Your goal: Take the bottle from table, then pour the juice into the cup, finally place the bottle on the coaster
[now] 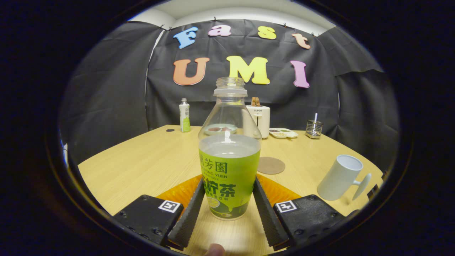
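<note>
The gripper (228, 204) has its two fingers set on either side of the bottle (229, 156), one finger (190, 213) against the left wall of the label and the other against the right wall. Both fingers press on the lower body; the opening equals the bottle's width.

The bottle stands upright on the table (142, 167), between the fingers. It is clear plastic with a green label wrapped round the lower half. The neck is open, with no cap fitted. Liquid fills it to just above the label's upper edge; the shoulder and neck above that level are empty.

Just beyond the bottle, slightly to the right, a round brown coaster (271, 165) lies flat on the table with nothing on it. Further right stands a white cup (340, 177), its handle pointing right; the contents cannot be determined.

At the far edge of the table, from left to right: a small white and green bottle (184, 115), a white toaster (261, 119) with bread in its slot, a shallow divided tray (283, 133), and a wire holder (314, 128) holding a white stick.
</note>
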`<state>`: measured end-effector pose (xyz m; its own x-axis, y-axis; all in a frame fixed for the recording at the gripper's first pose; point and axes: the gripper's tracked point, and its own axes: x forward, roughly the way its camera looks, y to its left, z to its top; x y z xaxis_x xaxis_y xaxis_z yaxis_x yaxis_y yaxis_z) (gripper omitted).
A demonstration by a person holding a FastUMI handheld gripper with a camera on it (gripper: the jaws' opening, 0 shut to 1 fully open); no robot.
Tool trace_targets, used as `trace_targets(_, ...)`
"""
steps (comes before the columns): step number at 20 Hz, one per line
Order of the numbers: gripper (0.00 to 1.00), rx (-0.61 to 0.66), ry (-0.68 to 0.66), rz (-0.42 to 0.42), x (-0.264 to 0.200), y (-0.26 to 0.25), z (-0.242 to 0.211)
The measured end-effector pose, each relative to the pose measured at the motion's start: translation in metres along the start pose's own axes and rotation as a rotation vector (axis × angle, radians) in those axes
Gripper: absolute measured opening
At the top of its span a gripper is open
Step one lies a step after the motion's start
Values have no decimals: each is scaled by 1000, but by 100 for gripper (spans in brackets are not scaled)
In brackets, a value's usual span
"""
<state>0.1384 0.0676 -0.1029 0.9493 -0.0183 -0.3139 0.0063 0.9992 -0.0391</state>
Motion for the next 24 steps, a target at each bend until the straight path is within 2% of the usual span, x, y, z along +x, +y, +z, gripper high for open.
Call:
trace_targets(8, 80, 172, -40, 51, -19, -9, 23)
trace_targets(13, 79, 357, -66, 96, -23, -18, 41)
trace_targets(19, 79, 567, -60, 194, -15, -20, 54)
trace_targets(24, 78, 790, -70, 252, -14, -31, 61)
